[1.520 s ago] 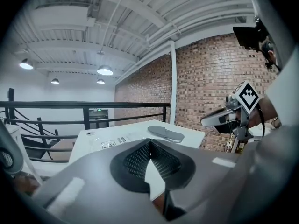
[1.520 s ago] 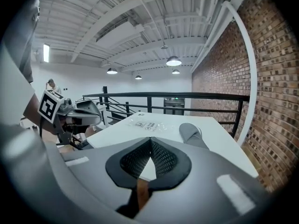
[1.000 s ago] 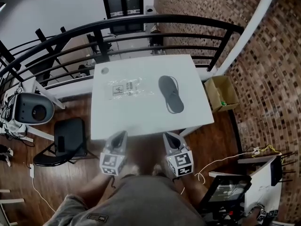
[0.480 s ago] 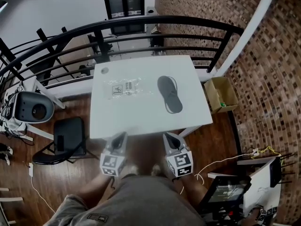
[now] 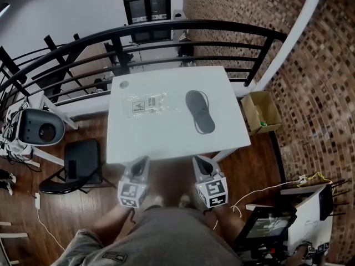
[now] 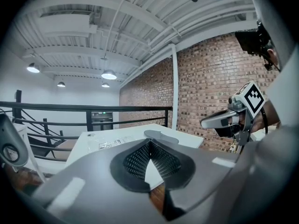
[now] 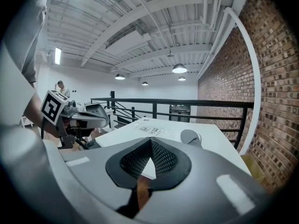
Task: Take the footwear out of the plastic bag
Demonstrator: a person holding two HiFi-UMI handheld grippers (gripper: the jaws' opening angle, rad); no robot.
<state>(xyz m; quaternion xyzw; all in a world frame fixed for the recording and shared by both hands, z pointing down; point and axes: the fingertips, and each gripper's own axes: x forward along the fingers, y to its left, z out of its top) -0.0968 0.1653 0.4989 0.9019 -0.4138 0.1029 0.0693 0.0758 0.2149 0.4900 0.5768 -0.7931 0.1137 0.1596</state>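
Note:
A grey flip-flop lies bare on the white table, right of centre; it also shows as the flip-flop and the flip-flop in the two gripper views. A flat clear plastic bag with a printed label rests to its left, seen too as the bag and the bag. My left gripper and right gripper hover side by side just short of the table's near edge. Both are shut with nothing between the jaws, as the left gripper and right gripper show.
A black railing curves behind the table. A cardboard box sits on the floor to the right by the brick wall. A black chair and a grey speaker-like unit stand at the left. Cables trail on the wooden floor.

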